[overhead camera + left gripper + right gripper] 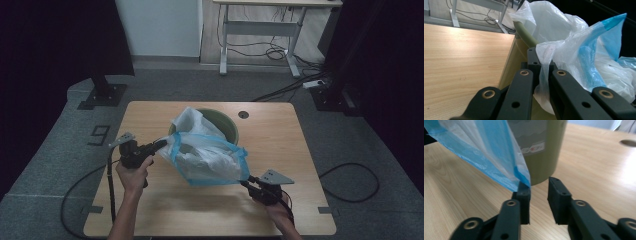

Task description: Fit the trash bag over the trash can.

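In the high view, a wooden table (pixel 150 210) carried a green bin (pixel 229 126) near its centre, and a clear plastic bag with a blue rim (pixel 210 157) was stretched over and in front of the bin. The left gripper (pixel 161 145) met the bag's left edge, and the right gripper (pixel 246 182) sat at the bag's lower right corner. A hand (pixel 131 176) gripped the left gripper's body. In the left gripper view, the jaws stood closed on a bunched fold of the bag (pixel 564 50), which passed between them; the green bin's rim (pixel 524 33) lay just behind, and the table (pixel 461 62) spread to the left. In the right gripper view, the jaws stood partly apart with a clear gap between them. The blue corner of the bag (pixel 499 155) touched the tip of the left-hand jaw, but no part of it was pinched. The bin (pixel 541 147) stood upright on the table (pixel 599 177) directly beyond the jaws.
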A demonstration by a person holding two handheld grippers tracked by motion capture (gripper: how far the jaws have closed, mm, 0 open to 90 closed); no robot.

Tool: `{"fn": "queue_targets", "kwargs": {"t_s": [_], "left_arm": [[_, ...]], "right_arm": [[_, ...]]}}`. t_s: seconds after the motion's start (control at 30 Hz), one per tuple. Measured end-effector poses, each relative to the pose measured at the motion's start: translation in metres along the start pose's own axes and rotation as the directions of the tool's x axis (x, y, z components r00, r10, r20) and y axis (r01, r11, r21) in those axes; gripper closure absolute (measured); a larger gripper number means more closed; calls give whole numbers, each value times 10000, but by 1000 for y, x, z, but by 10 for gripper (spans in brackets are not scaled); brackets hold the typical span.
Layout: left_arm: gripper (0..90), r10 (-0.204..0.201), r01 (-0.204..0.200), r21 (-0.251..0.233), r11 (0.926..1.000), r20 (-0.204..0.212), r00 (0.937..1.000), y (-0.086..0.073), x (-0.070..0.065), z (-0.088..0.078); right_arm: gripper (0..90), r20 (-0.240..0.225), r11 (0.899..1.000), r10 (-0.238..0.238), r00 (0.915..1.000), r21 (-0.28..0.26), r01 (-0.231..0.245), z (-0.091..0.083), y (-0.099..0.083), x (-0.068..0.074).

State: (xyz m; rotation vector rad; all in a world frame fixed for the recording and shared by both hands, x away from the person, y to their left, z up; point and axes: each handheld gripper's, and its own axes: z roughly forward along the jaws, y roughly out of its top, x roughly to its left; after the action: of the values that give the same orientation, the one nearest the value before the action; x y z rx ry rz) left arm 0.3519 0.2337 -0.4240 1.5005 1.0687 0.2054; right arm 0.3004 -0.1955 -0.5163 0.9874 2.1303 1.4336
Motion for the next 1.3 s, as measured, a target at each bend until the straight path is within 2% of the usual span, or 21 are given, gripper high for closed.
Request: {"fn": "queue_targets", "kwargs": {"t_s": [0.17,0.23,0.37,0.5,0.57,0.67,0.73,0.8,0.93,1.1,1.3], "left_arm": [[890,135,-135,-37,9999,36,9999,0,-3,0],[890,121,-121,-83,9999,27,9999,0,-2,-1],[890,140,-140,-125,9998,40,9999,0,-3,-1],[890,131,-130,-153,9998,37,9999,0,-3,-2],[889,141,-141,-144,9998,27,9999,0,-4,-2],[890,151,-151,-153,9998,10,9999,1,-4,-2],[890,162,-162,-169,9997,15,9999,1,-5,-2],[890,205,-205,-168,9996,10,9998,2,-6,-2],[890,233,-232,-190,9995,38,9997,2,-7,-3],[890,249,-247,-184,9995,76,9997,2,-7,-3],[890,233,-232,-151,9996,87,9997,1,-7,-2]], "right_arm": [[617,446,9988,44,9990,-494,-22,-29,1,-15],[595,712,9981,2,9975,-621,42,-40,6,-20],[561,907,9955,-40,9959,-943,126,-56,17,-27],[541,1177,9891,-187,9929,-1426,355,-66,45,-34],[535,1379,9854,-514,9891,-1540,727,-68,63,-35],[533,1408,9818,-786,9869,-1607,1011,-65,92,-37],[531,1262,9799,-981,9871,-1606,1179,-59,112,-39],[530,1077,9793,-1015,9890,-1639,1183,-54,125,-40],[524,446,9823,-977,9942,-1562,1036,-37,141,-38],[522,-689,9885,-874,9938,-1293,780,-22,141,-28],[499,-1641,9911,-1013,9812,-1020,853,-12,133,-17]]}}
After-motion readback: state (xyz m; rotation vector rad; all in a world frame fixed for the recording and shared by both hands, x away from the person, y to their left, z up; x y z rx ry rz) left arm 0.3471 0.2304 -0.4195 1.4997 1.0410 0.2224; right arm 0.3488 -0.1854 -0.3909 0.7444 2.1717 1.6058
